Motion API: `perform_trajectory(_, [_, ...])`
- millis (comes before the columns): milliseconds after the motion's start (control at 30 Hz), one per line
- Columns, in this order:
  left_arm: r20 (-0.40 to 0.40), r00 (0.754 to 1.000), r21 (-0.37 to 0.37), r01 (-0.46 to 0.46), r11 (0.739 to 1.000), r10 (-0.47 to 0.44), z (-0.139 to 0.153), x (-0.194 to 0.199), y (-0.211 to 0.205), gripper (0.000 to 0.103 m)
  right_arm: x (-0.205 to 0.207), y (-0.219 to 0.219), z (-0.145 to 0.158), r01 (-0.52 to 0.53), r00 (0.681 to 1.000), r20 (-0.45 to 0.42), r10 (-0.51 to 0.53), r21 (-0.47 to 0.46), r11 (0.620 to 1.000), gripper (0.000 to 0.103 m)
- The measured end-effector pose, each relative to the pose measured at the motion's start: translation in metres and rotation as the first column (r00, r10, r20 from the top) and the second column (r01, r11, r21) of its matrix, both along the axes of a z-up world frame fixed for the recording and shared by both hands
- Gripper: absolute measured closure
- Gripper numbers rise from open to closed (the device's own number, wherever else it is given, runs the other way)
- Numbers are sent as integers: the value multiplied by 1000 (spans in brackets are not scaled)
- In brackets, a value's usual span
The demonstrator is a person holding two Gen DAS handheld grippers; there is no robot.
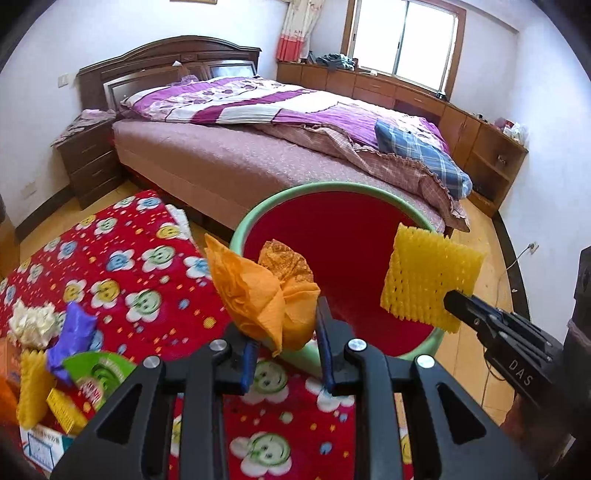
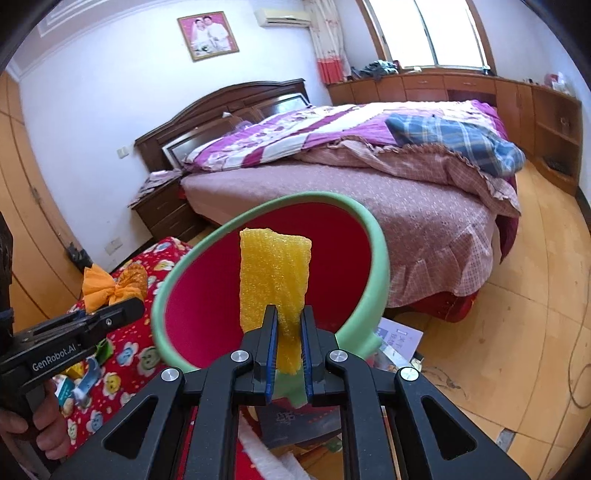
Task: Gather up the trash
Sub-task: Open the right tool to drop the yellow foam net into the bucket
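The left gripper (image 1: pixel 284 354) grasps a crumpled orange paper napkin (image 1: pixel 258 295) between jaws held fairly wide apart by the wad, which bulges up and to the left above the blue pads. The napkin sits just at the near left rim of the trash basin (image 1: pixel 258 218), a round tub with a pale green rim and red inside, tilted so its mouth faces the cameras. The right gripper (image 2: pixel 290 343) is clenched on a yellow foam fruit net (image 2: pixel 275 273), jaws nearly closed with the flattened net pinched at its lower end and standing upright in front of the basin's red interior; in the left wrist view the same net (image 1: pixel 428 273) hangs over the basin's right rim.

Beneath both grippers lies a red blanket (image 1: pixel 147 266) printed with smiling flowers, covering the surface that carries the basin. At its near left corner more litter is heaped: a white crumpled tissue (image 1: pixel 31 323), a purple wrapper (image 1: pixel 72 332), a green snack packet (image 1: pixel 99 373), another yellow foam net (image 1: pixel 31 387) and a cardboard box (image 1: pixel 40 446). A booklet (image 2: pixel 399 336) lies on the wooden floor (image 2: pixel 498 350) just right of the basin.

Beyond stands a bed (image 1: pixel 258 155) with a purple and white quilt (image 1: pixel 236 99) and a folded blue plaid cloth (image 1: pixel 421 155), a dark nightstand (image 1: pixel 88 158) at its left, low wooden cabinets (image 1: pixel 406 96) under the window (image 1: pixel 406 37), and a framed portrait (image 2: pixel 207 35) on the wall.
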State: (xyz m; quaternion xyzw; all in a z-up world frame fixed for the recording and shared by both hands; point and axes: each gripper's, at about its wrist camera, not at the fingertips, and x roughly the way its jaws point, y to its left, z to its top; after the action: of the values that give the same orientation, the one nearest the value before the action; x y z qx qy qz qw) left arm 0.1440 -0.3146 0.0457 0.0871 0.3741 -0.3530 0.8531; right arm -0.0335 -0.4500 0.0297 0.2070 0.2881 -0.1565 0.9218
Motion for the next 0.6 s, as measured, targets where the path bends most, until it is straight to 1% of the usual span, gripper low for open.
perform_trajectory(167, [-12, 1000, 0, 21, 1000, -21, -4, 4, -10, 65, 2, -7, -4, 7, 1000, -4, -7, 10, 1000, 89])
perform_trajectory(233, [-14, 1000, -1, 19, 1000, -19, -5, 4, -11, 62, 2, -8, -5, 5, 1000, -2, -5, 16, 1000, 89])
perform_trajectory(300, [-16, 1000, -5, 20, 1000, -20, -5, 4, -12, 62, 3, -8, -5, 1, 1000, -2, -1, 23, 1000, 82])
perform_trajectory(367, [-20, 1000, -12, 18, 1000, -18, -4, 3, -11, 62, 3, -9, -6, -5, 1000, 0, 5, 29, 1000, 79])
perform_trajectory(600, [-17, 1000, -32, 2, 999, -3, 4, -2, 2, 62, 4, -3, -1, -26, 1000, 17, 25, 28, 999, 76])
